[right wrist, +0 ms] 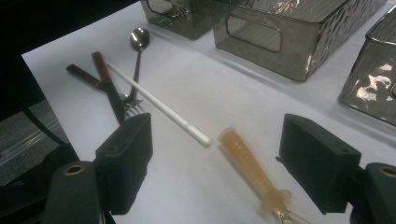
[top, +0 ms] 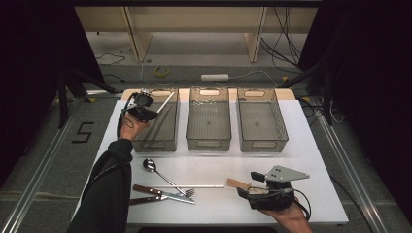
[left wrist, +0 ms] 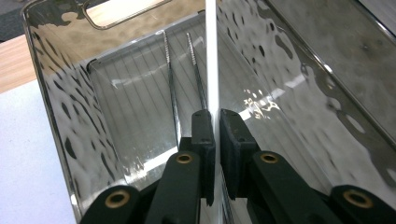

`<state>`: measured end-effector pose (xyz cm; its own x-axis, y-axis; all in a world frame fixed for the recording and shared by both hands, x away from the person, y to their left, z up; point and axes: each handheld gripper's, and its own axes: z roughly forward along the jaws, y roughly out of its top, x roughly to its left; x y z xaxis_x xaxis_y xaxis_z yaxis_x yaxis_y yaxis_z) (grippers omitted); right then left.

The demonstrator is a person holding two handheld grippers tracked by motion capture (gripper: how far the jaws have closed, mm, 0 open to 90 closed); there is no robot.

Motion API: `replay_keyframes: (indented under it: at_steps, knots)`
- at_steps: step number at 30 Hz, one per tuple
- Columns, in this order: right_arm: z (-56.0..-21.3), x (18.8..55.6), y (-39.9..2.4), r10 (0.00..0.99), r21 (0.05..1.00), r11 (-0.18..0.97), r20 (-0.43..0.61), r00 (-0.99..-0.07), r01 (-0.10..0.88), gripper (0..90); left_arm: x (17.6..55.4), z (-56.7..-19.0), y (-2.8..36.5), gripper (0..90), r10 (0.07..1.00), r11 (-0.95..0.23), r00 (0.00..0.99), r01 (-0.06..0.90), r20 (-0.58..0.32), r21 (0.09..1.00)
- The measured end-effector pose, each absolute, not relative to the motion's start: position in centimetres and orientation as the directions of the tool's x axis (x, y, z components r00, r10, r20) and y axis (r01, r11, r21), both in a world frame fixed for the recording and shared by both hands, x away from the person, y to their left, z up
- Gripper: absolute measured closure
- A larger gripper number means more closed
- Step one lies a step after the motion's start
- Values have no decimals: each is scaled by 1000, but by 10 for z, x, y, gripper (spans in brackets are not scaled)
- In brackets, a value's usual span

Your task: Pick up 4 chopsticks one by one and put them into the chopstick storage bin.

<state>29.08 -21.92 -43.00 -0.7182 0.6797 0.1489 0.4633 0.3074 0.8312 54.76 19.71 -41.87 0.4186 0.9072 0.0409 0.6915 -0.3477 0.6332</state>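
— White tabletop (top: 301,160), dark surround, three smoky clear bins along the upper middle of the high view. Contents?

— Left bin (top: 156,143): two thin metal rods with twisted tips (left wrist: 173,88) on its ribbed floor. Middle bin (top: 209,143) and right bin (top: 262,143): nothing visible inside.

— Grippers?

— Left gripper (top: 145,112), upper left, over the left bin, jaws clamped on a white stick (left wrist: 211,56). Right gripper (top: 252,187), lower right, jaws wide apart around an amber-handled utensil (right wrist: 247,161), not touching it.

— Left on the table?

— Lower centre: second white stick (top: 204,186), spoon (top: 149,165), fork (top: 187,192), two brown-handled knives (top: 150,191), plus the amber piece. Sorting looks early: one item type binned, one stick seemingly about to drop, six pieces loose.
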Motion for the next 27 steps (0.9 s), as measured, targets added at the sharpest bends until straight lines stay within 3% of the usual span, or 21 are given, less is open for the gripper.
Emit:
replay_keyframes:
  at_steps: [2,6,10,17,24,27]
  knots:
    - [-430,291,-220,679,831,306,152,-718,465,265,548,-421,197,825,916,-330,399,699,37,635]
    - [-430,291,-219,679,829,308,151,-718,466,266,546,-418,198,682,925,-300,379,700,19,648]
    - [-430,291,-219,680,830,306,153,-718,466,266,537,-408,195,586,911,-294,411,691,-24,660]
    - [-429,291,-221,683,832,301,152,-714,465,265,505,-382,185,424,878,-329,479,627,-17,706]
    - [-428,291,-222,689,839,290,151,-709,460,266,470,-376,175,346,814,-378,579,588,-46,715]
    - [-428,290,-221,688,839,289,152,-710,460,265,458,-376,168,315,794,-433,608,580,-13,690]
